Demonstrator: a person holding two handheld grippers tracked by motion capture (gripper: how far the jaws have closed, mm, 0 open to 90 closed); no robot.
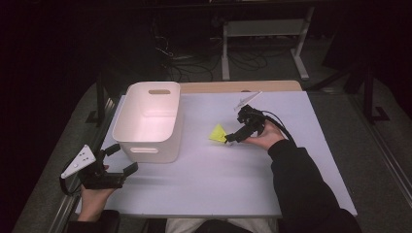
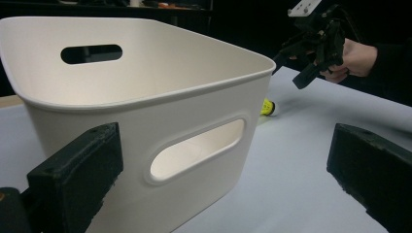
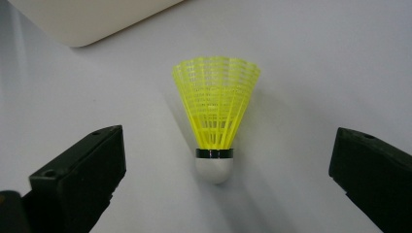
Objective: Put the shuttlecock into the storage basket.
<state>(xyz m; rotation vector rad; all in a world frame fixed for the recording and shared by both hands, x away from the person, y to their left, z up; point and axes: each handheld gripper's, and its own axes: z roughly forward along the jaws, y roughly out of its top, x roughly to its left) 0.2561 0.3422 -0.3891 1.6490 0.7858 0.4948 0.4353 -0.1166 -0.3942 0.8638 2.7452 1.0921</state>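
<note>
A yellow shuttlecock (image 1: 218, 133) with a white cork tip lies on the white table top, just right of a white plastic bin (image 1: 145, 150). My right gripper (image 1: 232, 138) hovers over it from the right and is open. In the right gripper view the shuttlecock (image 3: 217, 116) lies between the two wide-apart jaws of that gripper (image 3: 228, 145), cork end toward the camera, and neither pad touches it. My left gripper (image 1: 124, 158) is open near the bin's front left corner. In its own view the left gripper (image 2: 223, 141) faces the bin wall (image 2: 145, 97) and its handle slot.
The bin (image 3: 87, 19) looks empty inside. Off to the upper right of the left gripper view are the right gripper (image 2: 290, 71) and the shuttlecock (image 2: 267, 107). The white table top (image 1: 218, 184) spreads out in front of the bin. Beyond the table stand dark floor, cables and a table frame.
</note>
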